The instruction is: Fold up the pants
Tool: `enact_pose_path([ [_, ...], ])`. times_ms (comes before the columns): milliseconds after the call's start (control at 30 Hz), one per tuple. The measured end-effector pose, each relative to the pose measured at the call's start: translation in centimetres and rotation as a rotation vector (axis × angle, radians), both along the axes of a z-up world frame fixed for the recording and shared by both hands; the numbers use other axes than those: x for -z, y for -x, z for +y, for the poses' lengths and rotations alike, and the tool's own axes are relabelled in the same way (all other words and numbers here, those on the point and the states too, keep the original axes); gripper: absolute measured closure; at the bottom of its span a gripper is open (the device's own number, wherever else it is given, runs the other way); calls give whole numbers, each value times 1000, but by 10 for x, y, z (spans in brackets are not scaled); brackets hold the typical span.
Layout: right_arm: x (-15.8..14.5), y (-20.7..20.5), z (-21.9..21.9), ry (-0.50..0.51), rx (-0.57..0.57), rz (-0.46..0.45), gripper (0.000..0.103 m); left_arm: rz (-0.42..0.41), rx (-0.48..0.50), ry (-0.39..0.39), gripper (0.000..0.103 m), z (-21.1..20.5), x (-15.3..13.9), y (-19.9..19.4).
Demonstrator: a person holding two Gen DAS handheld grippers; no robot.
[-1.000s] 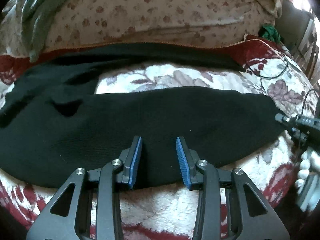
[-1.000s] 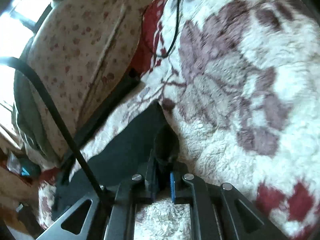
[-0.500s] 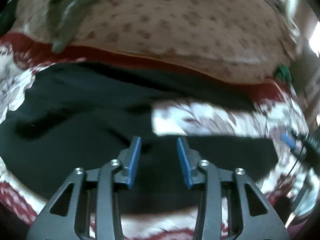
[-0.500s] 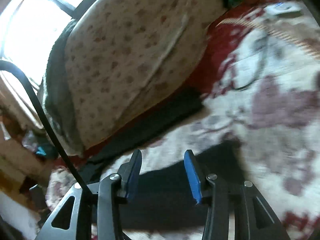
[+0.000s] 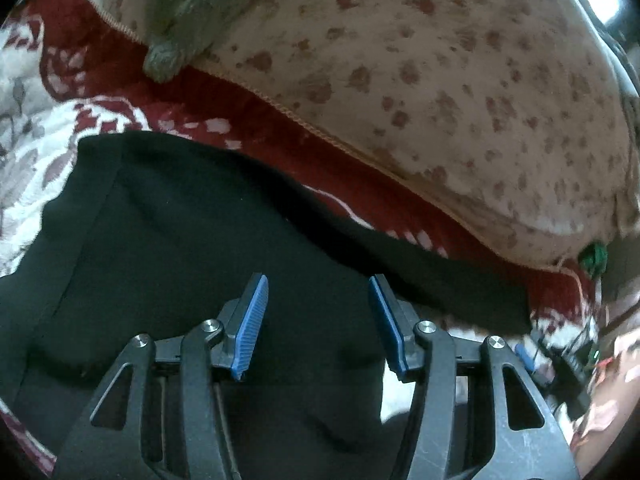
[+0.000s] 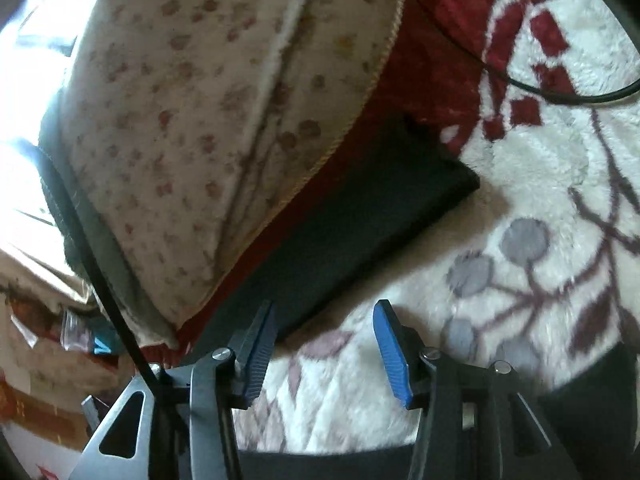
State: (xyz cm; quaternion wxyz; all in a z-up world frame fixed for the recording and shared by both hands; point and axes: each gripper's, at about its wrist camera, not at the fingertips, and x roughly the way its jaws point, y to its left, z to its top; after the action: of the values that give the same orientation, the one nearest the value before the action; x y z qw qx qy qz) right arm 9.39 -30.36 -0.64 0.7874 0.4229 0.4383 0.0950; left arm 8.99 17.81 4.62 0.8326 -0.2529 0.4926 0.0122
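Black pants point(image 5: 192, 248) lie spread flat on a white and red floral blanket point(image 5: 36, 152). In the left wrist view my left gripper point(image 5: 318, 292) hovers over the wide upper part of the pants, its blue pads apart and still opening, nothing between them. The far leg point(image 5: 460, 280) runs off to the right along the blanket's red border. In the right wrist view that leg's end point(image 6: 372, 216) lies just ahead and left of my right gripper point(image 6: 324, 316), whose jaws are opening over bare blanket point(image 6: 520, 184) with nothing in them. A dark strip of pants point(image 6: 592, 404) shows at the lower right.
A cream spotted quilt point(image 5: 420, 80) is piled along the far side, with a grey-green cloth point(image 5: 188, 20) draped on it. A black cable point(image 6: 552, 92) curls over the blanket at the right. Clutter point(image 6: 60, 344) lies past the bed's left edge.
My right gripper let go of the pant leg end, opened, and swung toward the far leg. My left gripper slid left over the pants, rolled, and widened its jaws.
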Motion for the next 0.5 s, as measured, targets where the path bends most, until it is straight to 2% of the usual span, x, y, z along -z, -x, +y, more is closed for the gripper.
enact_pose_path([
  [100,2,-8,-4,8,0,-3,55,16,-40,18,51,6,8,-17],
  [233,3,-22,0,12,-5,1,53,63,-32,27,51,4,20,-40],
  [500,9,-41,5,-1,-14,19,53,100,-73,27,51,3,33,-71],
])
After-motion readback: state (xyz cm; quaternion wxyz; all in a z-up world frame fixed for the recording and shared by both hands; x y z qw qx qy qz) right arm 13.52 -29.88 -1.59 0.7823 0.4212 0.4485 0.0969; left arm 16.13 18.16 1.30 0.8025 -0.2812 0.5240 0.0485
